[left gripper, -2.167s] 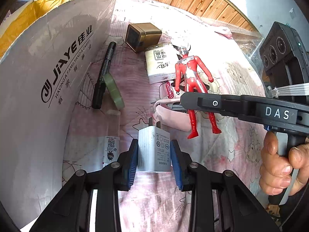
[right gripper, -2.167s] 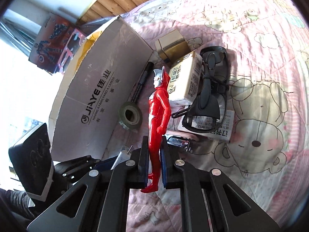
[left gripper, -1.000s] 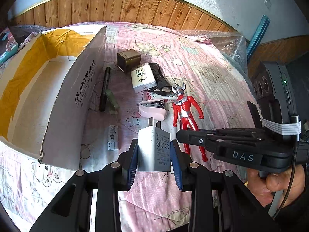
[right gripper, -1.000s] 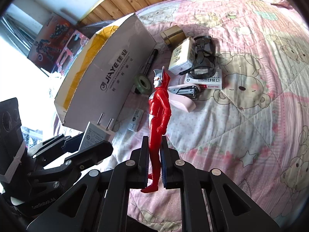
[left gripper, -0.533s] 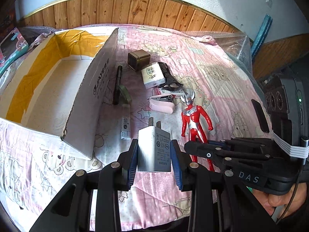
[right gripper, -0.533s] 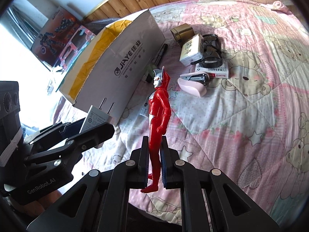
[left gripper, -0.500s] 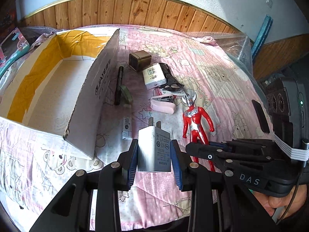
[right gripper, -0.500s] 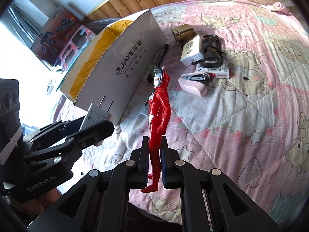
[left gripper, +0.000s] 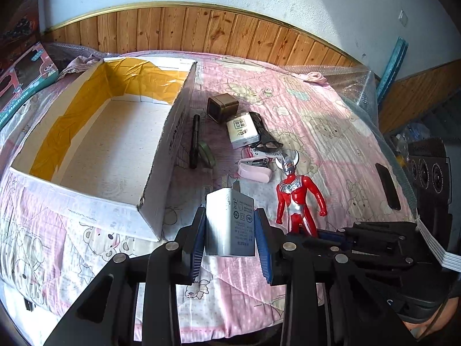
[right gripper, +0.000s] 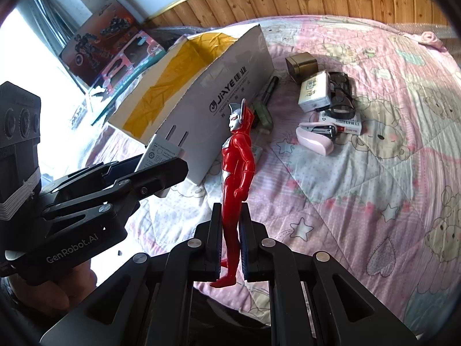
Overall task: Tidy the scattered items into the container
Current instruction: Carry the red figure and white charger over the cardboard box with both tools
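My left gripper [left gripper: 230,227] is shut on a white wall charger [left gripper: 230,225], held above the pink bedspread just right of the open cardboard box [left gripper: 173,121]. The box floor is bare white, its inner walls taped yellow. My right gripper [right gripper: 230,242] is shut on the legs of a red and silver hero figure [right gripper: 237,170], upright, near the box's front corner. In the right wrist view the left gripper [right gripper: 149,170] and charger [right gripper: 162,151] hover at that corner of the box [right gripper: 230,86]. The figure [left gripper: 296,193] also appears right of the charger.
Loose on the bedspread beside the box lie a black marker [left gripper: 194,141], a green tape roll [left gripper: 207,157], a brown tin [left gripper: 222,106], a white packet [left gripper: 242,129], black glasses [left gripper: 266,138], a pink stapler [left gripper: 255,170] and a staple box [right gripper: 343,124]. Toy boxes [right gripper: 106,40] stand beyond the box.
Both grippers have lifted and pulled back from the bedspread with their items. The box's inside has come fully into the left wrist view, and the loose items look smaller and farther away.
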A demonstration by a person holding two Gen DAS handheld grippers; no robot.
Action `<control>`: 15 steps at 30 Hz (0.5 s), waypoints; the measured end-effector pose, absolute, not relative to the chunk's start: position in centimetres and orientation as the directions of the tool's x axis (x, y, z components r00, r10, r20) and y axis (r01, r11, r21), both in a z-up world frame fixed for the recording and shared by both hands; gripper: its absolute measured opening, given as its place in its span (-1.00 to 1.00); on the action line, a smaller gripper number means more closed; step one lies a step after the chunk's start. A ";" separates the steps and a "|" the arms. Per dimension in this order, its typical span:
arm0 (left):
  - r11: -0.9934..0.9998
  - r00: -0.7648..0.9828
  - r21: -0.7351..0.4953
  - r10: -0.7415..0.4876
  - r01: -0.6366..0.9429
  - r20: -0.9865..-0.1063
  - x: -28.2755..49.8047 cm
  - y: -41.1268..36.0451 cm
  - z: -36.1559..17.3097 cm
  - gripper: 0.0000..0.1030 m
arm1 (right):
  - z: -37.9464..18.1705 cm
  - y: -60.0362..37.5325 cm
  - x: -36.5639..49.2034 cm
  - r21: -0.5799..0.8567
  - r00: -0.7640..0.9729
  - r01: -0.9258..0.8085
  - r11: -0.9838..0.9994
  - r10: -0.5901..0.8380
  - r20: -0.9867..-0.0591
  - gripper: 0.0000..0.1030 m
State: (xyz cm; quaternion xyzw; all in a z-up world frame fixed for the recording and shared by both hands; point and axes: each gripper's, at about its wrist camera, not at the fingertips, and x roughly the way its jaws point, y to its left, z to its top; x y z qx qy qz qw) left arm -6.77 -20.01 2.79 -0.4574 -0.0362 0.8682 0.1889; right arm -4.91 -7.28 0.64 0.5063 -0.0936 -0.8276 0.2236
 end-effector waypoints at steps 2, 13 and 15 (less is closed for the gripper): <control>-0.925 -0.515 -0.246 0.367 -0.289 -0.774 -6.8 -20.5 3.0 -0.35 | 1.0 -7.6 -4.9 0.376 -0.388 0.284 -0.882 -0.464 -0.797 -0.79; -0.921 -0.536 -0.292 0.387 -0.257 -0.750 -7.4 -22.9 4.0 -0.35 | 2.3 -9.4 -5.7 0.365 -0.387 0.319 -0.875 -0.472 -0.792 -0.79; -0.920 -0.540 -0.298 0.390 -0.253 -0.746 -7.7 -23.3 4.1 -0.35 | 2.6 -9.7 -5.9 0.364 -0.388 0.323 -0.874 -0.473 -0.791 -0.79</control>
